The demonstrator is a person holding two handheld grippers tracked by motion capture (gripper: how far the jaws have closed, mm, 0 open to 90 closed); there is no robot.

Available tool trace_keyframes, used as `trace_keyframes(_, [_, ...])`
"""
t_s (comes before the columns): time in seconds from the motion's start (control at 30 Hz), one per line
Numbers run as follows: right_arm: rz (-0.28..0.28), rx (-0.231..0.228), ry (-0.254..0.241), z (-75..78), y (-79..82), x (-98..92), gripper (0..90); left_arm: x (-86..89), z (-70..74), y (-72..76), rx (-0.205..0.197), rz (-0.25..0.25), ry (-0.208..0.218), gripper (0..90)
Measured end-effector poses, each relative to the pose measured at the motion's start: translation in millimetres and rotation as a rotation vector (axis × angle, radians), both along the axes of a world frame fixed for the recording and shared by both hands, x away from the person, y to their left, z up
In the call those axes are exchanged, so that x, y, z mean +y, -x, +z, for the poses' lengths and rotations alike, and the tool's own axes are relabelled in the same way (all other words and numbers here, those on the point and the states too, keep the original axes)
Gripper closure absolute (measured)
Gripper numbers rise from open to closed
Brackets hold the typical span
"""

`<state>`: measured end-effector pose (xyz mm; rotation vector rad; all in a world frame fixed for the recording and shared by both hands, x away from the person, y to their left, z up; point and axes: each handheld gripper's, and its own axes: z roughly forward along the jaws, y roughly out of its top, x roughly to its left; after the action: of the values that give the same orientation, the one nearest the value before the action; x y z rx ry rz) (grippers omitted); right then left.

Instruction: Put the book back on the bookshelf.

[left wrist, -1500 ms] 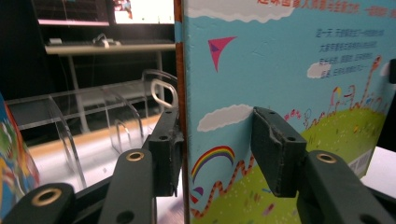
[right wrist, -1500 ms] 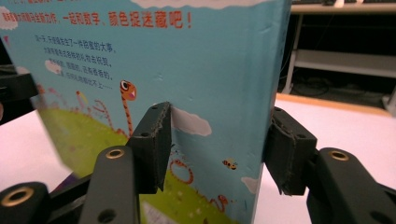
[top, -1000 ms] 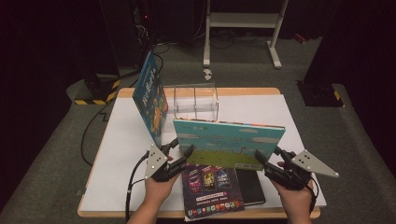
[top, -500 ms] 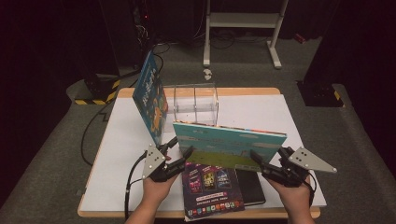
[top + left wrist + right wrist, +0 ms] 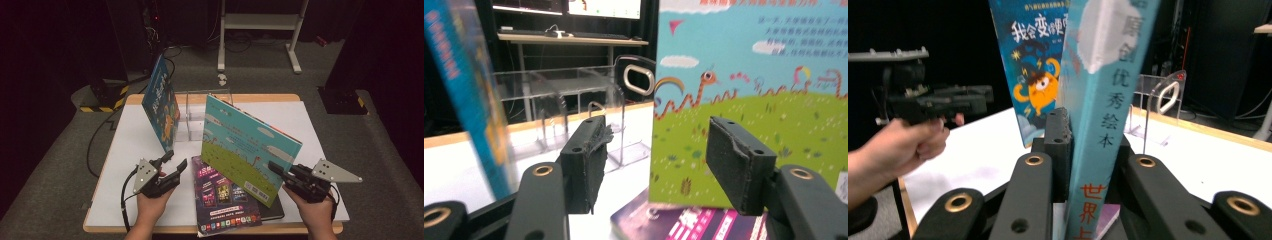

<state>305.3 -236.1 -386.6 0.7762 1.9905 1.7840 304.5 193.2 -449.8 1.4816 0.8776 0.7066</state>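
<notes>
While the green book (image 5: 247,147) was clamped upright by the right gripper (image 5: 278,170); left gripper (image 5: 176,162) was held half-open, empty, beside it.

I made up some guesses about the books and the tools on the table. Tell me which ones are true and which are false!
1. The right tool is clamped on the green-and-sky-blue picture book. True.
2. The left tool grips that book too. False: its jaws are open with nothing between them.
3. The blue book with the orange monster lies flat. False: it stands tilted by the clear plastic book stand.
4. A dark purple book lies flat on the white table. True.
</notes>
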Motion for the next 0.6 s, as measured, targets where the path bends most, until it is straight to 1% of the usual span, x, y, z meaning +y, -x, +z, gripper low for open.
trace_keyframes(0.03, [-0.008,-0.014,0.005,1.1,1.7,4.1,79.4,2.4,-1.5,-0.3,0.011,0.003,-0.01,41.6])
trace_keyframes(0.1, [-0.018,-0.03,0.015,3.9,3.8,14.0,79.6,6.9,-3.6,-0.1,0.022,0.011,-0.017,41.6])
trace_keyframes(0.23, [-0.031,-0.06,0.038,6.3,3.2,36.6,80.1,15.8,-8.8,3.1,0.026,0.028,-0.007,41.7])
trace_keyframes(0.33, [-0.062,-0.089,0.058,6.4,2.0,54.7,79.9,19.8,-12.8,2.9,0.043,0.036,-0.013,41.9])
trace_keyframes(0.43, [-0.066,-0.095,0.063,6.4,-2.3,65.2,79.9,22.1,-15.3,2.6,0.052,0.038,-0.005,42.0])
trace_keyframes(0.6, [-0.085,-0.103,0.085,8.3,-8.3,82.5,79.7,20.7,-16.6,2.4,0.057,0.033,-0.016,42.2])
